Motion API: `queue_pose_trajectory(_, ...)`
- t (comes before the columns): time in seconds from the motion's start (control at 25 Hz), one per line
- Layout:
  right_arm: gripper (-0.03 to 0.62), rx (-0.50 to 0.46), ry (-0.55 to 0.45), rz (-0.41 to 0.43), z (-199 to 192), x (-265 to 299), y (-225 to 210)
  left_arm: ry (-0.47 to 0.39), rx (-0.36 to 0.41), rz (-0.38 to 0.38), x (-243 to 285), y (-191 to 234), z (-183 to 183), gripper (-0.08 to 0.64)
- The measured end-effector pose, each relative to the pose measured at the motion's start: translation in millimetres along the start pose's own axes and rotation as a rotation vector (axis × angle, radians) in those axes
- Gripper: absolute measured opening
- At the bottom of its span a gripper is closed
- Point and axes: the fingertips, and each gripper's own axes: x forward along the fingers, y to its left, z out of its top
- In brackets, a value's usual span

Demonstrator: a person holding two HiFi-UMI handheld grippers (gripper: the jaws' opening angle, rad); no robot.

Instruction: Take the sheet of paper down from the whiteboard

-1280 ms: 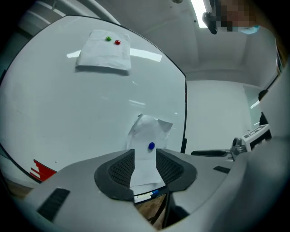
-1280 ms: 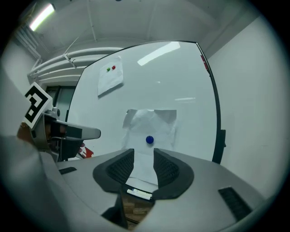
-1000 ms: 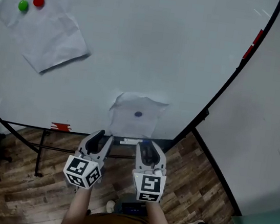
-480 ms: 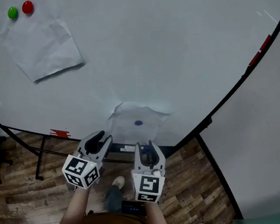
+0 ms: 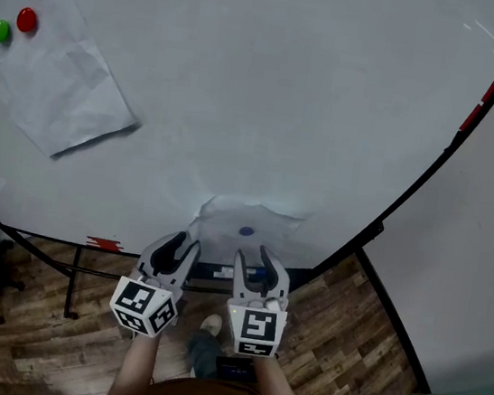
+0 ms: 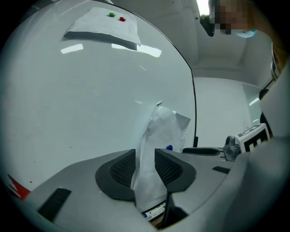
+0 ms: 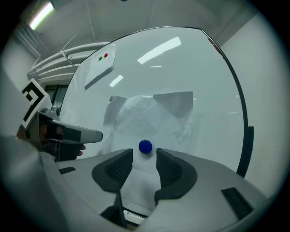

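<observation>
Both grippers have closed in on the whiteboard (image 5: 287, 106) since a second ago, and the crumpled sheet of paper (image 5: 248, 220) now fills far more of each gripper view. The left gripper (image 5: 181, 245) has its jaws parted about as wide as before. The sheet's left edge, which lay flatter against the board earlier, now curls away from it and hangs in the gap between them; whether the pads touch it cannot be told. The right gripper (image 5: 252, 258), just beside the left, is likewise unclenched. The blue magnet (image 7: 145, 146) sits right at its jaw tips, centred on the gap, where earlier it stood clearly above them. Nothing is gripped there.

The sheet remains pinned low on the whiteboard by that magnet, just above the board's bottom rail. From the left gripper's side the magnet (image 6: 169, 147) has shifted from between the jaws to their right. Higher up and well apart to the left, a second sheet (image 5: 55, 74) hangs under a red magnet (image 5: 27, 20) and a green magnet (image 5: 1, 31).
</observation>
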Motion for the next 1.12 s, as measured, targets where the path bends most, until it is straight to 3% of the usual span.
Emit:
queue_pose_trajectory(0.68, 0.156, -0.159, -0.054, -0.064, 6.2, 39.1, 0.7, -0.022, 0.04, 0.013, 25.7, 5.0, 2.8, 0.115)
queue_pose_trajectory(0.76, 0.122, -0.174, -0.065, -0.078, 6.7, 39.6, -0.4, -0.017, 0.044, 0.014, 27.5, 3.8, 1.6, 0.092)
queue_pose_trajectory(0.88, 0.135, -0.177, -0.057, -0.087, 6.6, 39.1, -1.5, -0.011, 0.061, 0.033, 29.7, 5.5, 1.2, 0.034)
queue_pose_trajectory(1.12, 0.135, -0.148, -0.038, -0.071, 5.7, 39.4, -1.9, -0.016, 0.021, 0.035, 31.4, 8.1, 2.3, 0.025)
